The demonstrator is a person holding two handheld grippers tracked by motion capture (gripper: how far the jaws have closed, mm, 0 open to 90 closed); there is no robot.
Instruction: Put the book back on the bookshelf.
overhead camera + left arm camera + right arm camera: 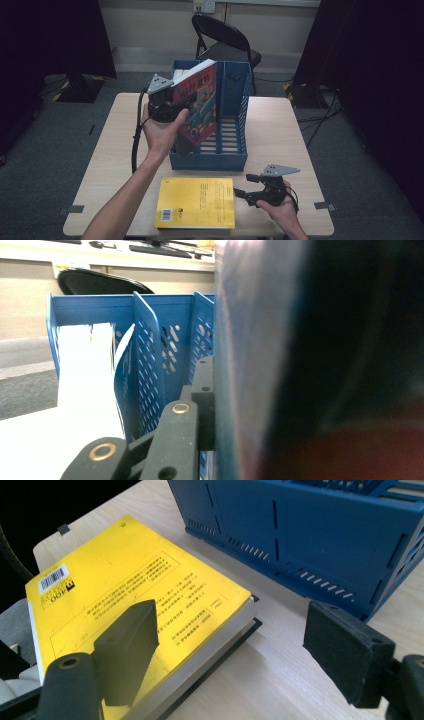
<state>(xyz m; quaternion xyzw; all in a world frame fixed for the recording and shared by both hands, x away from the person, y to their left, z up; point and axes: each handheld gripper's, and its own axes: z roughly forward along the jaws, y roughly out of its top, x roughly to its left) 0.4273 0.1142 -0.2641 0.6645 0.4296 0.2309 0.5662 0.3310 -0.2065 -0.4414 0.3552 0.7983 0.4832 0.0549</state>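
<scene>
A person stands at the desk (280, 130) with a claw in each hand. The left claw (176, 102) is squeezed shut on a red book (200, 107). The book is up in the air and tilted, right over the blue file rack (235, 150). That rack sits near the far edge of the desk, in the middle. The bottom corner of the red book hangs near the front wall of the rack, at its left side. I can't tell for sure if the book touches the rack yet. In the left gripper view the book (320, 365) is very close and blurry, pressed against the black jaw, and some white papers (85, 365) stand in the slot beyond it.

The right claw (247, 186) is wide open and holds nothing. It rests low by the near right corner of the desk. It points at a yellow book (196, 202) that lies flat by the near edge of the desk, just in front of the rack. In the right gripper view the yellow book (130, 585) sits partly between the two open pads, but they do not press on it.

So I think the job is about half way. The red book is lifted and nearly in, but it must be slid down into a slot and let go. The yellow book has not been picked up yet, so I think that one comes after.
</scene>
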